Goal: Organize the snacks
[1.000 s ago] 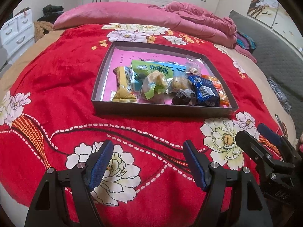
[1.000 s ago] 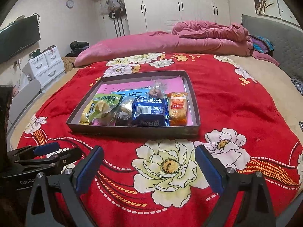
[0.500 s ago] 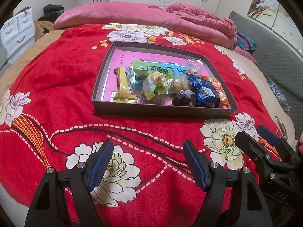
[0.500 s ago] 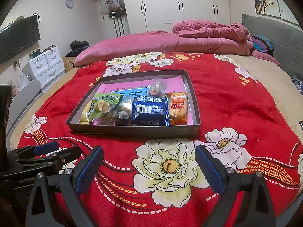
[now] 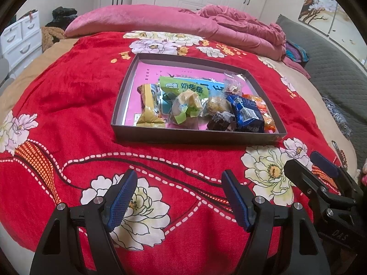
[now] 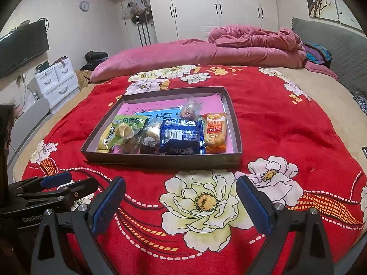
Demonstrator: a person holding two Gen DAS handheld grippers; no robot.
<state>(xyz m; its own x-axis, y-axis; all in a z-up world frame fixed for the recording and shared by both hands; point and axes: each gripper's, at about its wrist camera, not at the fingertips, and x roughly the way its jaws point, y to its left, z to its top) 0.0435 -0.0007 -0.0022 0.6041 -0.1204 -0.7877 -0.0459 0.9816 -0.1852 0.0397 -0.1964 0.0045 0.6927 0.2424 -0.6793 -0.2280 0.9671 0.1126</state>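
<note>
left wrist view: the left gripper (image 5: 179, 197) hovers with jaws wide and empty above the red floral blanket (image 5: 68, 105), short of the shallow grey cardboard tray (image 5: 195, 136) of jumbled snack packets (image 5: 201, 107); overlapped slippery wrappers could slide or come up two at once

right wrist view: the right gripper (image 6: 181, 204) is likewise wide and empty; the front wall hides the packets' lower edges, small labels unreadable
</note>
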